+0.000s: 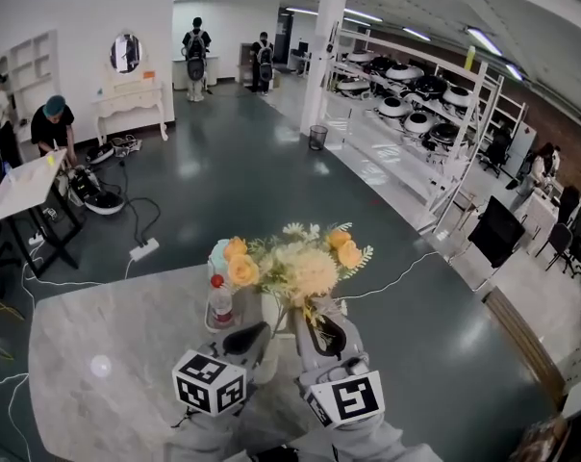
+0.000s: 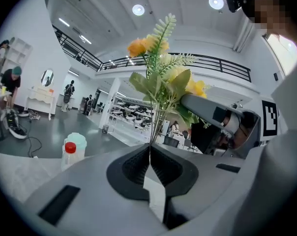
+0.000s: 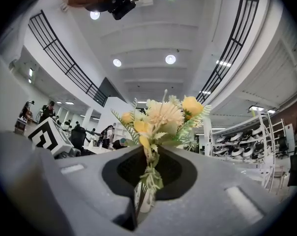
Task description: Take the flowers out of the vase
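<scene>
both grippers are clenched on the flowers [image 1: 295, 263]: the left gripper [image 2: 149, 151] pinches thin green stems under a fern sprig, and the right gripper [image 3: 147, 156] squeezes the leafy stems of the yellow and cream bunch. the marker cubes [image 1: 211, 383] carry only black-and-white square patterns. the bunch stands above a white vase [image 1: 271, 314] on the marbled table [image 1: 108, 335]; whether the stems are clear of it cannot be told. just left of the vase stand a red-capped bottle [image 1: 220, 303], its label unreadable, and a teal-lidded jar [image 1: 219, 254]. beyond lie a power strip [image 1: 143, 249], long shelving [image 1: 406, 104] and a white dressing table [image 1: 130, 99].
</scene>
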### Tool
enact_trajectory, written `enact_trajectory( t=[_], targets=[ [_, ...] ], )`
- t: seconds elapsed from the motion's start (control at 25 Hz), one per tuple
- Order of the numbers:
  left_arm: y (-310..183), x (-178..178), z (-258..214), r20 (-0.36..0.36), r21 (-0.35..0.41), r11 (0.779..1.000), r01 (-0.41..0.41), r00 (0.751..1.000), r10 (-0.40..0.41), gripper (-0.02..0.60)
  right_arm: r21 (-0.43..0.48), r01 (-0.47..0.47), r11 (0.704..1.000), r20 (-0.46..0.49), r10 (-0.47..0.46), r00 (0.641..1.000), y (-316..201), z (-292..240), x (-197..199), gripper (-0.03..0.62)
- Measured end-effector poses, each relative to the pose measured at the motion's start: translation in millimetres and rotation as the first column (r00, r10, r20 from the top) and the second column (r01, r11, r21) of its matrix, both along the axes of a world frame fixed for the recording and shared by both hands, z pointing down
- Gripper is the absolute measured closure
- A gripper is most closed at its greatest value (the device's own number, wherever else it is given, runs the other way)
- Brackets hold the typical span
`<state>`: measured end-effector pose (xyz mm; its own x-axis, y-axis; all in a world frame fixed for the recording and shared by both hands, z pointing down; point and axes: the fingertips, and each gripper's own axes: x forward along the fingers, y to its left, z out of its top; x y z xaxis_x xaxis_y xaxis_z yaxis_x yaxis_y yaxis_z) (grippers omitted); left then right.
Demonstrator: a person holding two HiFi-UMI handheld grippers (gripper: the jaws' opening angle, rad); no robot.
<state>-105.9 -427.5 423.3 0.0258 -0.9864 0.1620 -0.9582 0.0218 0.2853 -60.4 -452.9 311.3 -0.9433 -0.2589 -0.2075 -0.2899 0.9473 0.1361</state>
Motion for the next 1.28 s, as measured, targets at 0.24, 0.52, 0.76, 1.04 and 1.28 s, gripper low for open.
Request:
enact_trajectory(
  t=[0.24, 0.52, 0.76, 1.04, 1.28],
  targets=[
    [-14, 15, -18, 0.035, 0.047, 0.998, -0.032, 0.999, 0.030, 0.574, 0.027, -0.025, 0.999, 0.040, 0.024, 0.999, -11, -20, 19, 0.563],
    [-16, 28, -33, 0.055, 0.054, 0.993, -0.101, 0.994, 0.098, 0.574, -0.012, -0.082, 0.997, 0.105, 0.083, 0.991, -12, -49, 47, 0.563],
    [-20, 45, -27, 0.038, 0.056, 0.982, -0.182, 0.983, 0.180, 0.574, -0.022, -0.174, 0.984, 0.111, 0.175, 0.978, -20, -48, 72, 0.563],
    [-19, 65, -7, -0.013, 0.035, 0.965, -0.259, 0.966, 0.260, 0.574, -0.064, -0.267, 0.962, 0.027, 0.269, 0.963, -30, -6, 83, 0.563],
    [-13, 85, 47, -0.049, -0.012, 0.959, -0.283, 0.958, 0.282, 0.574, -0.121, -0.286, 0.950, -0.066, 0.280, 0.958, -28, 65, 87, 0.562]
  ],
)
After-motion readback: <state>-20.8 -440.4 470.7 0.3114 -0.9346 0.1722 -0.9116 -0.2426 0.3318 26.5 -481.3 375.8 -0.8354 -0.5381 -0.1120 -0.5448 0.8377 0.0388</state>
